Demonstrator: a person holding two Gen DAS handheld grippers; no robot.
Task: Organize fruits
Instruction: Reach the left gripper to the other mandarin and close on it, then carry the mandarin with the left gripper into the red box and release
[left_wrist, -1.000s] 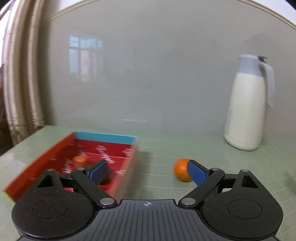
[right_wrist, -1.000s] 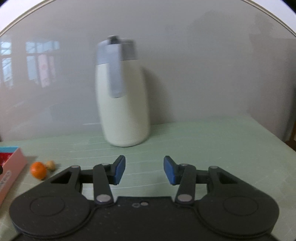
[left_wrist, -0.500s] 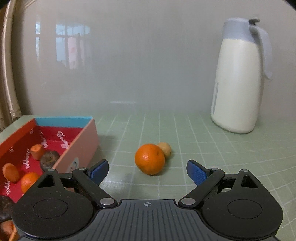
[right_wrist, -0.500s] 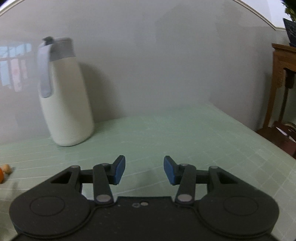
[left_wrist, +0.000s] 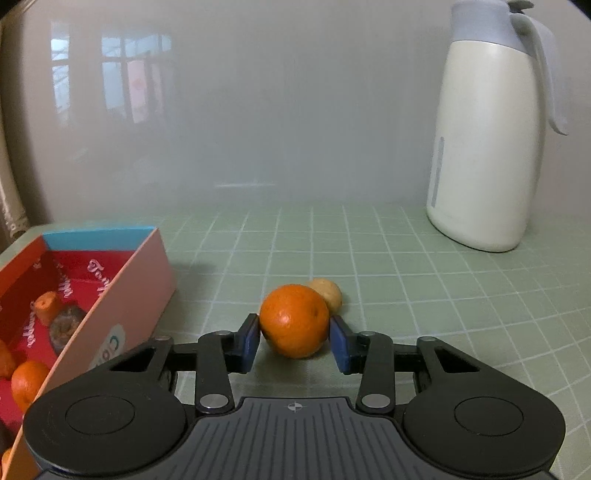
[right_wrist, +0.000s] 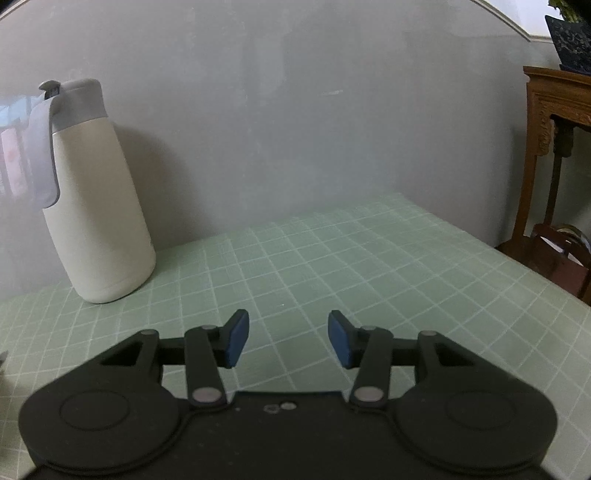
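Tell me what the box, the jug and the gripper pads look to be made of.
Box: seemingly printed cardboard, with thin flat walls, sharp folds and a matte pink outside. Jug: cream body with a smooth satin sheen, either coated metal or plastic; grey lid and handle look plastic. Left gripper pads: blue, matte, likely rubber or soft plastic.

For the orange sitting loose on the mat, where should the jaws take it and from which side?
Across its widest middle, left and right flanks, approaching low from the camera side. The orange is round and rests on the green mat, with a small tan fruit close behind it and the box to the left. The left gripper already straddles it this way.
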